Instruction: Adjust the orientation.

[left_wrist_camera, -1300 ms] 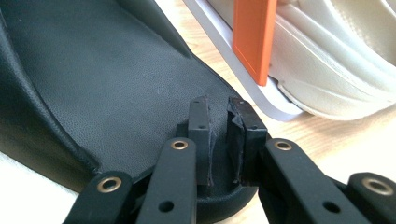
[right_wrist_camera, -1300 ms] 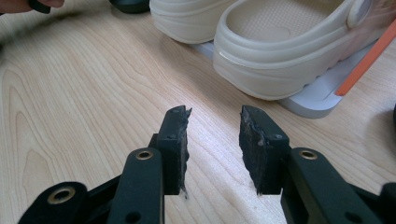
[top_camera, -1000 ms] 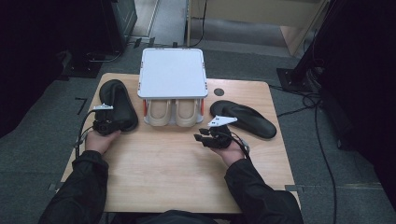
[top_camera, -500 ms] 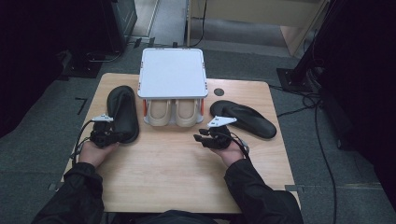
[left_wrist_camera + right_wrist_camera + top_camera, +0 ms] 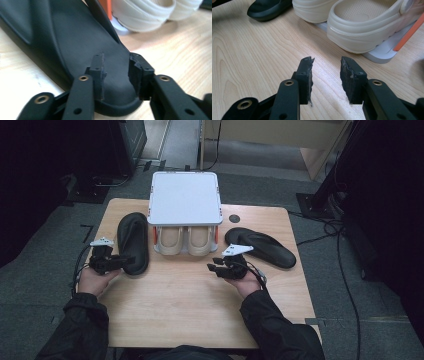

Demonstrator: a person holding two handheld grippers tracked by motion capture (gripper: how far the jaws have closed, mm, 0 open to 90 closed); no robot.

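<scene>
In the high view, the left gripper (image 5: 121,263) is sitting at the heel end of the black rubber slipper (image 5: 133,241) that is lying flat on the pale wooden table (image 5: 190,305), just left of the white two-tier shoe rack (image 5: 185,198); the rack's lower shelf is holding a pair of cream foam clogs (image 5: 187,239); the right gripper (image 5: 214,268) is hovering over bare wood in front of the clogs, with a second black slipper (image 5: 261,247) lying well off to its right

In the left gripper view, the left gripper (image 5: 116,72) is looking along the black slipper (image 5: 75,45); its jaws have just been opening, and they are now standing partly apart over the slipper's heel end, the pads not pressing on it; the cream clogs (image 5: 145,11) are showing beyond

In the right gripper view, the right gripper (image 5: 326,72) is standing partly open with nothing between its pads, above the table (image 5: 249,50); the clogs (image 5: 362,22) are resting on the rack's white base (image 5: 379,56) just ahead
</scene>
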